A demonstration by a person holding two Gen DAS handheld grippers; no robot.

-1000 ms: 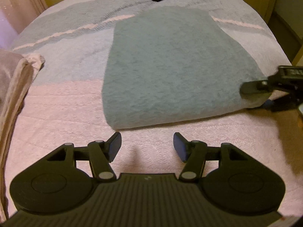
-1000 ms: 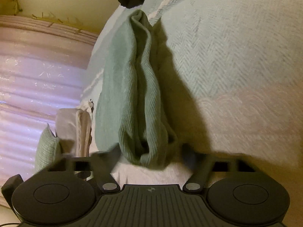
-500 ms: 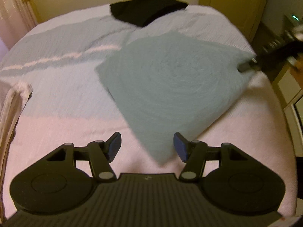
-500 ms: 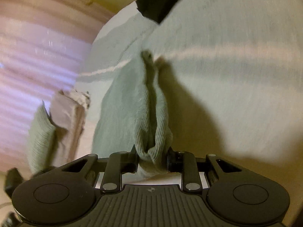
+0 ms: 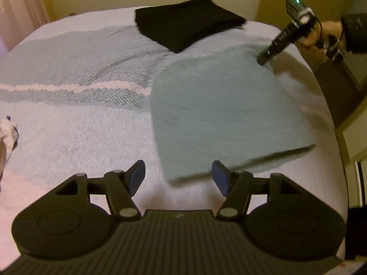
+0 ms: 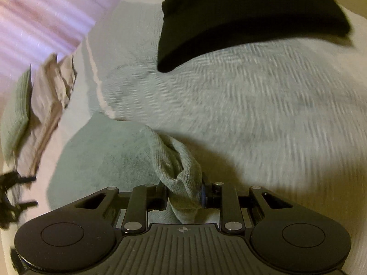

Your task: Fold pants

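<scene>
Left wrist view
Pants: one pair of sage-green knit pants [image 5: 220,114], folded into a flat panel on the right half of the bed; its near edge is blurred and reaches between the left tool's fingers.
Bed cover: one pale pink and grey-green herringbone bedspread [image 5: 75,105], carrying everything.
Black item: one folded black cloth [image 5: 188,26] at the far edge of the bed, well apart from the near edge.
Left gripper [image 5: 178,178]: one, low over the near edge of the bed, level, fingers spread wide and holding nothing.
Right gripper [image 5: 263,59]: one, at the far right corner of the green panel, slanting down from the upper right; its tip meets the cloth there.
Hand: one hand [image 5: 321,35] in a dark sleeve grips that tool beyond the bed's right edge.

Right wrist view
Pants [image 6: 110,158]: a bunched corner rises from the flat panel into the tool.
Right gripper [image 6: 184,194]: fingers pressed in on the bunched corner, pinching it.
Black item [image 6: 240,16]: just beyond, toward the far edge.
Left-edge pile: one beige folded fabric [image 6: 48,100] and one green ribbed cushion [image 6: 16,119], side by side at the bed's left edge.
Background: pink pleated curtain [image 6: 43,16], blurred.
</scene>
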